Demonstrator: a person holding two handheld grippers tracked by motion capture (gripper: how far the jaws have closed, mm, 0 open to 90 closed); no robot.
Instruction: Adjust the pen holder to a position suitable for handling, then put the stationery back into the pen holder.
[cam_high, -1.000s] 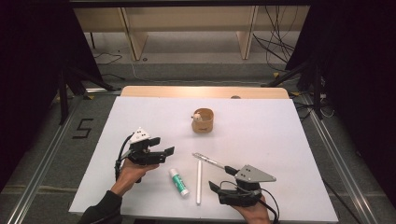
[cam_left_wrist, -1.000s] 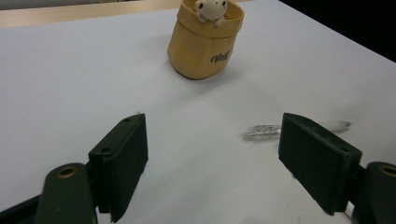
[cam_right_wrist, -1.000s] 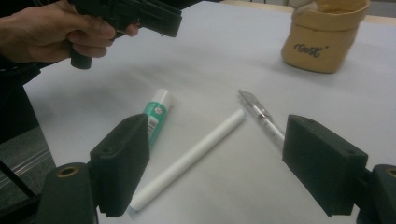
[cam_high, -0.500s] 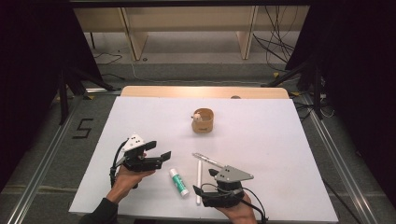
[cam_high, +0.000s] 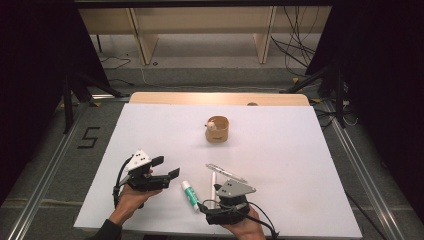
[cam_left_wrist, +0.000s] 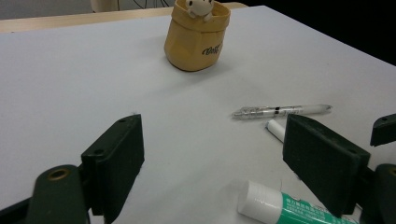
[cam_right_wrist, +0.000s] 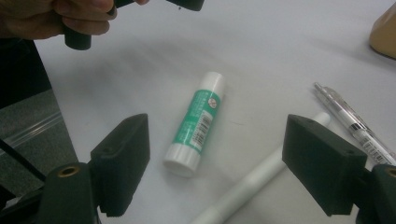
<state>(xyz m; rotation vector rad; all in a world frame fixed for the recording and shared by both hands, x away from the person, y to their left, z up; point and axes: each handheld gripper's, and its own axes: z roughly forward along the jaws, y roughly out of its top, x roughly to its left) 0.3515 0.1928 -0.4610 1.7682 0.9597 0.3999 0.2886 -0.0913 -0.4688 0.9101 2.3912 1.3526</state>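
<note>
A green-and-white glue stick (cam_high: 189, 194) lies on the white table near the front edge, between my two grippers. In the right gripper view the glue stick (cam_right_wrist: 198, 121) lies just ahead of my open right gripper (cam_right_wrist: 217, 158), between the lines of its jaws. A white pen (cam_right_wrist: 252, 186) and a clear pen (cam_right_wrist: 352, 121) lie to its right. My left gripper (cam_high: 166, 167) is open, a little left of the glue stick (cam_left_wrist: 289, 207). Its jaws (cam_left_wrist: 219, 158) hold nothing. My right gripper (cam_high: 216, 209) sits at the front edge under its grey plate.
A tan cup (cam_high: 217, 129) with a small figure inside stands mid-table, well beyond the pens. The clear pen (cam_high: 226, 172) and white pen (cam_high: 213, 187) lie close together right of the glue stick. The white table's front edge (cam_high: 150, 231) is close behind both hands.
My right gripper has moved left toward the glue stick and pens. My left gripper has drawn back toward the front edge. Both stay open; the objects have not moved.
</note>
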